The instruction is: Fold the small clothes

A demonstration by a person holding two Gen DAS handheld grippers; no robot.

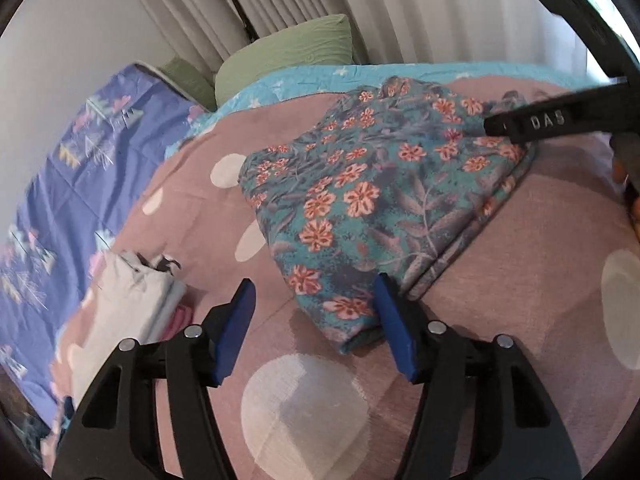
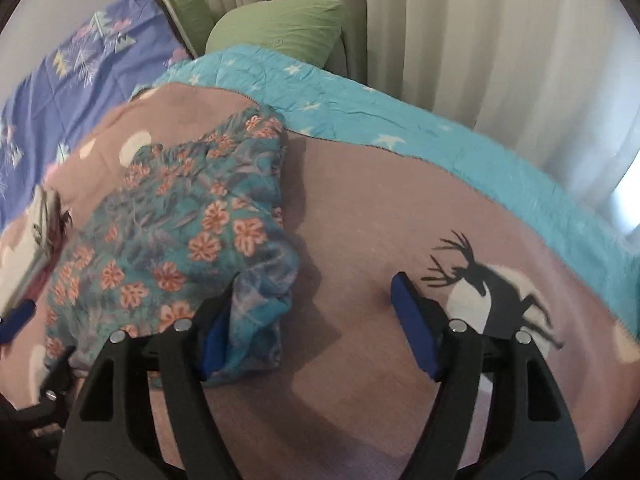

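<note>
A folded teal garment with orange flowers (image 1: 372, 184) lies on a mauve blanket (image 1: 520, 280). My left gripper (image 1: 315, 290) is open, low over the blanket. The garment's near corner lies between its blue pads (image 1: 236, 332), close to the right-hand one. In the right wrist view the same garment (image 2: 172, 240) spreads to the left. My right gripper (image 2: 316, 296) is open too. A bunched corner of the cloth rests against its left pad (image 2: 214, 340), and the right pad stands over bare blanket. One right finger (image 1: 532, 124) reaches over the garment's far side.
A folded white cloth (image 1: 132, 300) lies left of the garment. A turquoise star quilt (image 2: 400, 120), a purple patterned cover (image 1: 80, 160), green pillows (image 2: 280, 28) and curtains (image 2: 480, 40) lie beyond. A deer print (image 2: 492, 292) marks the blanket on the right.
</note>
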